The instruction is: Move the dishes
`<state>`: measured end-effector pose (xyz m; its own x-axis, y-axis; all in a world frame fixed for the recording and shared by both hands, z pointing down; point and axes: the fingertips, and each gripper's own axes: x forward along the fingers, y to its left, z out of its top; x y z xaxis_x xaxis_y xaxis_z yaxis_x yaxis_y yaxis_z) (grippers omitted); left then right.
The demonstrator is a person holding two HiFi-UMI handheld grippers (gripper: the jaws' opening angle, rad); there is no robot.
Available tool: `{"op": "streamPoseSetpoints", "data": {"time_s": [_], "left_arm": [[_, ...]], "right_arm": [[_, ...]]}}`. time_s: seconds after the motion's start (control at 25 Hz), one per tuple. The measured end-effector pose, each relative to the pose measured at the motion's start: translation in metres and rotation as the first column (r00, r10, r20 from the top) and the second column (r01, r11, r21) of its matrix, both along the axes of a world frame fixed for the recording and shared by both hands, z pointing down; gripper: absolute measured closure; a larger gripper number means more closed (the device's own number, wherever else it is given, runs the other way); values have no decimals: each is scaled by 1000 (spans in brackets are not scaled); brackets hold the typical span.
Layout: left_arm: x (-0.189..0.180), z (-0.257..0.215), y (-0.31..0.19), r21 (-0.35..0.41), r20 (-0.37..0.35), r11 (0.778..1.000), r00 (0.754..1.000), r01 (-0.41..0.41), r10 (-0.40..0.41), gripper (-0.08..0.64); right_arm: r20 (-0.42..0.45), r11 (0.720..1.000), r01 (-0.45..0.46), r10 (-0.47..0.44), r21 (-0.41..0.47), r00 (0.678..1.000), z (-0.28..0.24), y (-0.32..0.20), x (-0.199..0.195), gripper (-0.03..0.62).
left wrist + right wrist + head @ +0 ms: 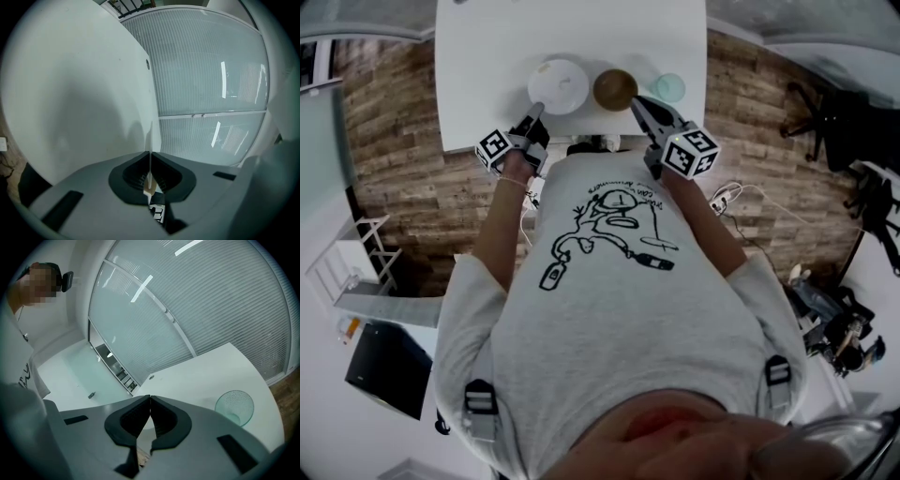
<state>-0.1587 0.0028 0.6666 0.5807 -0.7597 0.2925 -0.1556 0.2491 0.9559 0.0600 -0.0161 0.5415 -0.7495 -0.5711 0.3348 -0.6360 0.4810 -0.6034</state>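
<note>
Three dishes stand in a row near the front edge of the white table (pixel 487 56): a white plate (pixel 558 86), a brown bowl (pixel 615 89) and a clear glass bowl (pixel 668 88). My left gripper (pixel 539 110) is at the plate's near rim. In the left gripper view the left gripper (pixel 150 161) is shut on the plate's thin white rim (pixel 150 140), seen edge-on. My right gripper (pixel 635 101) sits at the brown bowl's right rim. In the right gripper view the right gripper (pixel 150 401) has its tips together, with nothing visible between them. The glass bowl (pixel 234 406) lies to its right.
A frosted glass wall (pixel 211 301) stands behind the table. The wooden floor (pixel 403 169) surrounds the table. An office chair (pixel 825 117) is at the right, cables (pixel 727 197) lie on the floor nearby, and a white rack (pixel 352 262) is at the left.
</note>
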Motion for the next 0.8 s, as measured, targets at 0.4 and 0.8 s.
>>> {"op": "streamPoseSetpoints", "data": {"time_s": [0.4, 0.8], "left_arm": [[0, 19, 7, -54, 20, 999, 1000, -1, 2, 551], [-4, 36, 13, -93, 40, 996, 999, 13, -9, 551]], "right_arm": [[6, 1000, -9, 10, -23, 1000, 5, 4, -1, 557], [11, 999, -21, 21, -32, 1000, 7, 5, 2, 557]]}}
